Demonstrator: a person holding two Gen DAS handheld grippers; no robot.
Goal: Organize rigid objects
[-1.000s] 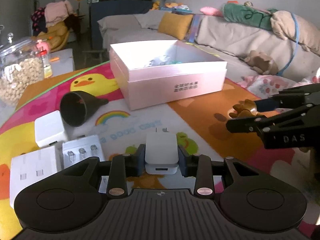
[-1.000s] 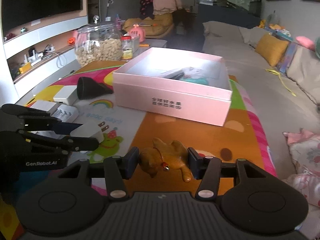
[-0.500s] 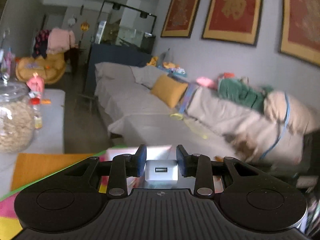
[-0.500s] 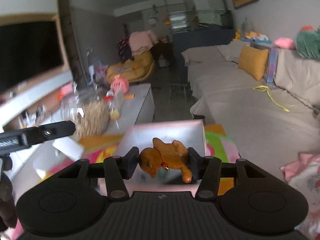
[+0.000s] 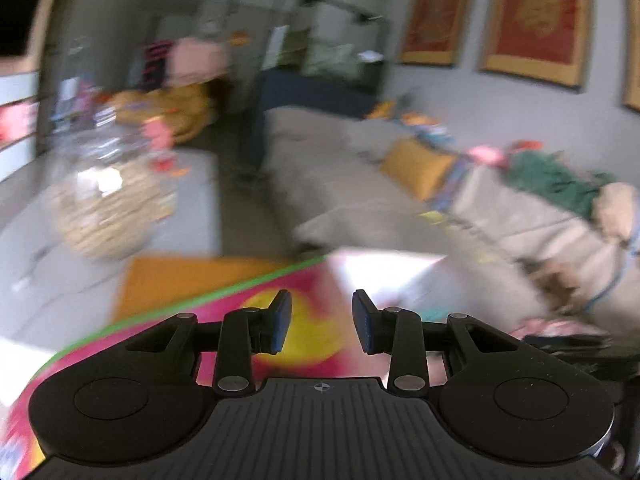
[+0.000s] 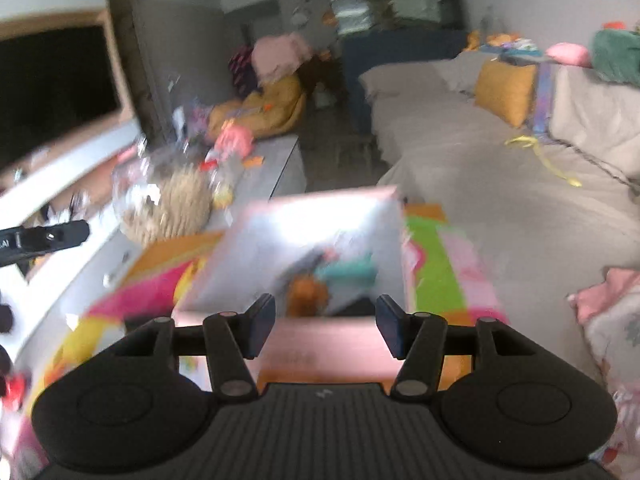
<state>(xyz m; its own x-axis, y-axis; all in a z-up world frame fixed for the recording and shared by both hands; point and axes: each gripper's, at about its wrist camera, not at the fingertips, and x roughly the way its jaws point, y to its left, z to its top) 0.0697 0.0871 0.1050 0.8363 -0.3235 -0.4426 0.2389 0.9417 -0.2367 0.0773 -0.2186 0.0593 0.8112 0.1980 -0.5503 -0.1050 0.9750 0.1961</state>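
In the lower middle of the right wrist view, a pink box (image 6: pixel 320 340) with open top, blurred by motion; inside it, near the front wall, an orange-brown toy figure (image 6: pixel 309 295), just beside a teal object (image 6: pixel 352 272) and something dark and long (image 6: pixel 308 260), too blurred to name. Right gripper (image 6: pixel 325 327) just in front of the box, fingers spread wide, nothing between them. At the left edge of the same frame, the black tip of the left gripper (image 6: pixel 44 236), apart from the box.

In the left wrist view, left gripper (image 5: pixel 322 320) at the lower centre, released too, with blue pads (image 5: pixel 280 322) apart and only the colourful mat (image 5: pixel 240 304) seen through the gap: pink, yellow and a green border line. Just above the right finger, a bright pale patch (image 5: pixel 384 272), probably the box interior, too washed out to tell for sure. No charger visible in either frame; whether in the box, cannot tell.

Further out, in the left middle of both frames, a clear jar of pale snacks (image 6: pixel 168 200) on a grey low table (image 6: pixel 276 168). On the right, a beige sofa (image 6: pixel 480 160) with a yellow cushion (image 6: pixel 502 92) and green fabric (image 5: pixel 556 184). In the upper right of the left wrist view, red framed pictures (image 5: pixel 536 20) on the wall. In the upper left of the right wrist view, a dark television screen (image 6: pixel 52 92)
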